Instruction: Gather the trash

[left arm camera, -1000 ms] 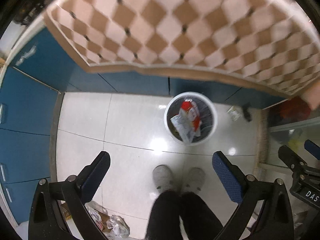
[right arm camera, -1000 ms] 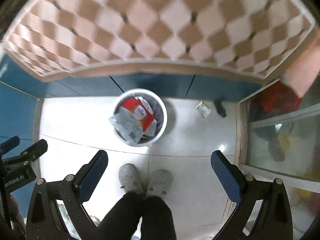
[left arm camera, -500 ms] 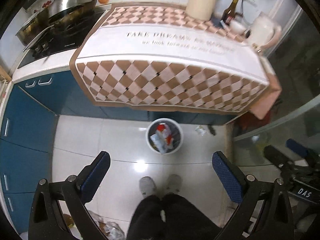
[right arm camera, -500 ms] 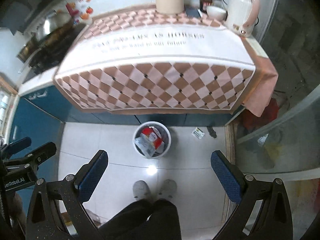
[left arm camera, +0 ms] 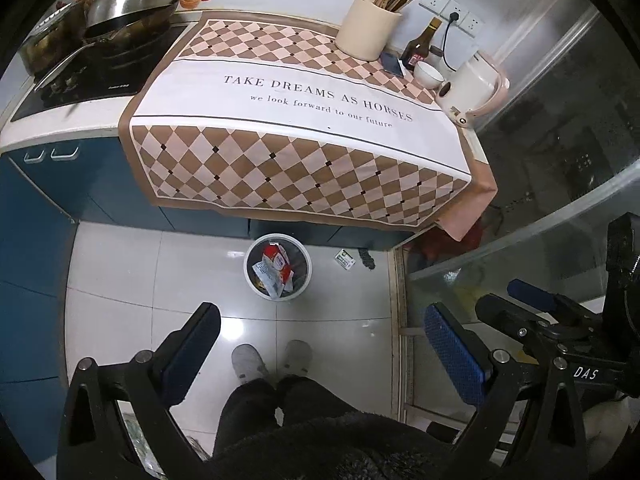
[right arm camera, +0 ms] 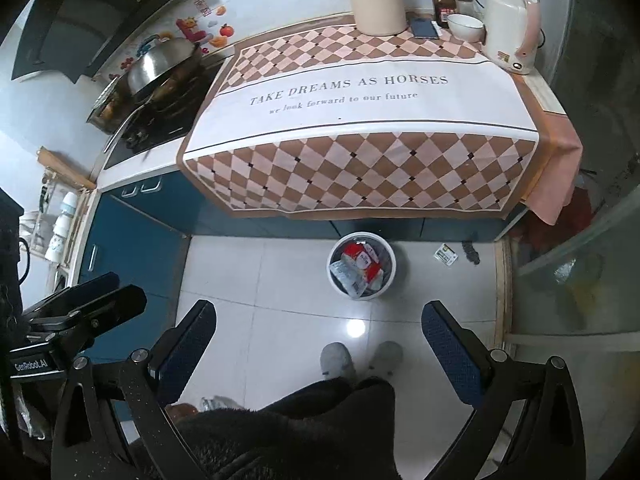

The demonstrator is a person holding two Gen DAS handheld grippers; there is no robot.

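Both cameras now higher, worktop [left arm camera: 304,104] fully visible. Left gripper [left arm camera: 320,344] and right gripper [right arm camera: 320,340]: wide open, empty. Bin [left arm camera: 277,266] at cabinet foot holds wrappers; one packet [left arm camera: 345,259] remains on floor beside it.

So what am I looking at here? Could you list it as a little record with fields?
place: kitchen, checked cloth over counter
bin: white trash bin on floor, wrappers inside
loose trash: small packet on tiles, right of bin
left gripper: open, empty
right gripper: open, empty
person: standing, grey slippers behind bin
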